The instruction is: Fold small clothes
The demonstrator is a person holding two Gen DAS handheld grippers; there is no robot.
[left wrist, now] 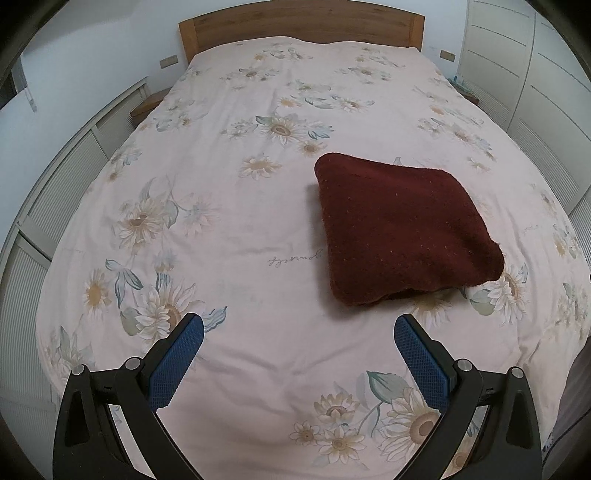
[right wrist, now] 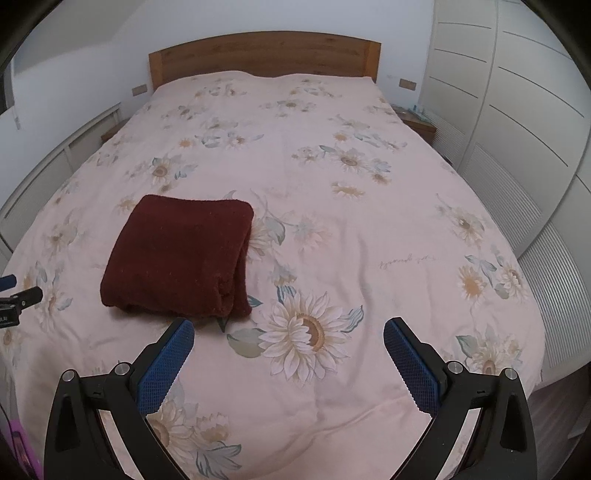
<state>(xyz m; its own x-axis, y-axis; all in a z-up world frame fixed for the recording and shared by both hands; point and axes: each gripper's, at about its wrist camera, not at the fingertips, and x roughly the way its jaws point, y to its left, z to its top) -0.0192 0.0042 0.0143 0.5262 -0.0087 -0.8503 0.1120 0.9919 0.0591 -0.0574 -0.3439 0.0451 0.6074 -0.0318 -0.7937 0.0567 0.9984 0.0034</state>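
Bed (left wrist: pixel 258 221) with pale floral cover fills both views; wooden headboard (left wrist: pixel 301 31) at the far end, white wardrobe doors (right wrist: pixel 517 110) along the right wall. On the cover lies one dark red knitted garment (left wrist: pixel 402 229), already folded into a thick squarish bundle, resting flat a little beyond both tools, to the right of the left one and to the left of the right one. Its open layered edge faces the right wrist view (right wrist: pixel 236 291); layers there look loose and slightly gaping. Left tongs (left wrist: pixel 297 332) spread wide, holding nothing, over bare cover just short of the bundle. Right tongs (right wrist: pixel 288 332) likewise wide and empty, near the bundle's near right corner. Judgement: fold looks close to done. Risks from here: pinching only the top layer at the gaping edge would peel the bundle open; a thick soft knit may spring back from a further fold; a low approach could catch the cover with the garment and drag wrinkles under it; uneven lift by the two tools would skew the stack.
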